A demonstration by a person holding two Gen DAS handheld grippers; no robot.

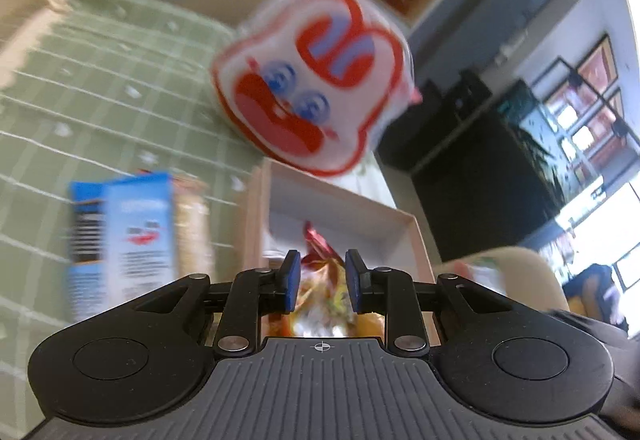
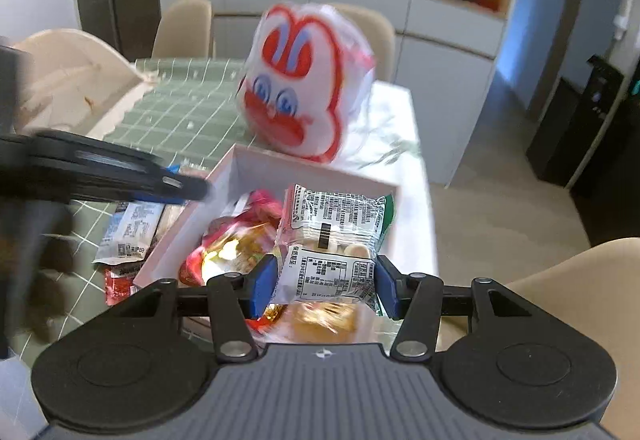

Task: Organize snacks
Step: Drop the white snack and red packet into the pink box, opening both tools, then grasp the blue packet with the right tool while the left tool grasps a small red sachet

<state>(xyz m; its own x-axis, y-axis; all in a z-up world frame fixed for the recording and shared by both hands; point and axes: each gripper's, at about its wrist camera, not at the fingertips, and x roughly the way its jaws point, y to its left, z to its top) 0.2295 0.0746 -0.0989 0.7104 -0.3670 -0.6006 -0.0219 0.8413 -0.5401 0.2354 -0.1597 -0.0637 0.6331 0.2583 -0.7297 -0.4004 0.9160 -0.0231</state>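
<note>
A pale pink box (image 2: 224, 180) on the green checked tablecloth holds several snack packets; it also shows in the left wrist view (image 1: 404, 224). My right gripper (image 2: 322, 286) is shut on a clear white-and-green printed snack packet (image 2: 336, 236), held over the box. My left gripper (image 1: 322, 280) hovers above the box with its jaws slightly apart and nothing between them; a red and gold packet (image 1: 320, 280) lies below it. From the right wrist view the left gripper (image 2: 120, 176) is a blurred dark shape at the left.
A white bag with a red rabbit face (image 2: 304, 80) stands behind the box, also in the left wrist view (image 1: 316, 84). Blue and white packets (image 1: 124, 240) lie left of the box on the cloth (image 2: 132, 228). Beige chairs surround the table (image 2: 184, 108).
</note>
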